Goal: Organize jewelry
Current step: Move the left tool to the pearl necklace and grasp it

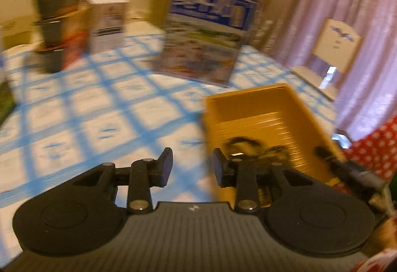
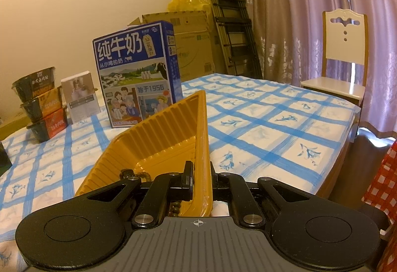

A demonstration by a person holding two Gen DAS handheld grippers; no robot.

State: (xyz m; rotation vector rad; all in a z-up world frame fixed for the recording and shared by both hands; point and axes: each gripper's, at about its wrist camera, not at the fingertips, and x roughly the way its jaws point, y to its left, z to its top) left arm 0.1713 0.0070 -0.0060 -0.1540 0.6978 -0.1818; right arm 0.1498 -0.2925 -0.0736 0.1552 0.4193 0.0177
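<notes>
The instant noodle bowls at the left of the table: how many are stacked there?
3, in one stack by the wall, left of the small white box: the top bowl, the middle bowl and the bottom bowl. Others may stand hidden behind.

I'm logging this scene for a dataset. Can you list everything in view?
tray: one, yellow, on the table, its wall clamped by the right gripper
beads: dark, count unclear, inside the tray
tablecloth: one, blue-and-white check, over the table
milk box: one, blue, upright behind the tray
bowls: three, dark, stacked at far left
small box: one, white, beside the bowls
chair: one, white, at the table's far corner
ladder: one, dark, against the curtain
left gripper: open, empty
right gripper: shut on the tray
</notes>
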